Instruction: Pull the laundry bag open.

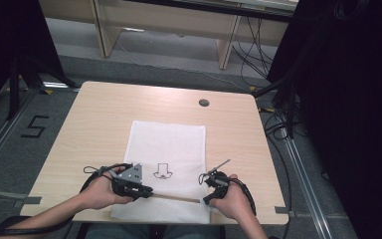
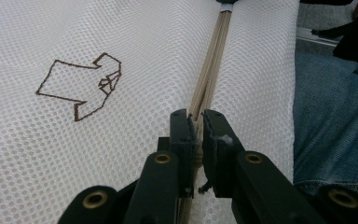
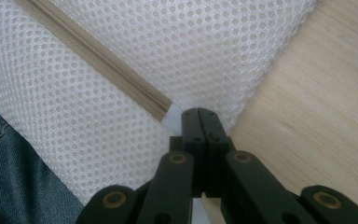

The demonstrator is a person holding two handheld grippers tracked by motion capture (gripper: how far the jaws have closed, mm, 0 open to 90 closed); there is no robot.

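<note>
Evidently the left hand-held gripper (image 2: 196, 122) has its black jaws pinched around the beige zipper (image 2: 210, 70) of a white mesh laundry bag (image 1: 166, 144), somewhere along the zipper's line, with the tape running away from the jaws toward the far end. The right hand-held gripper (image 3: 199, 116) is clenched tight, jaws meeting with no gap, right at the bag's corner where the zipper ends in a small white fabric tab (image 3: 171, 117); it seems to be nipping the bag's edge there, though exactly what lies between the jaws is hidden.

The bag lies flat on the pale wood-grain counter (image 1: 104, 109), its near edge towards the person, with the zipper running across between the two hands. A small brown embroidered shirt outline (image 2: 81, 86) sits on the mesh just beyond the left jaws.

I would judge the bag very light, limp and floppy: the open honeycomb mesh will bunch and slide on the smooth counter unless held. The weave is fine and could snag or stretch if tugged hard. The firmest holds look to be the zipper tape, the end tab and the seamed corner, since these are denser than the netting. One end pinned, the other pulled along the zipper, should keep the cloth taut.
</note>
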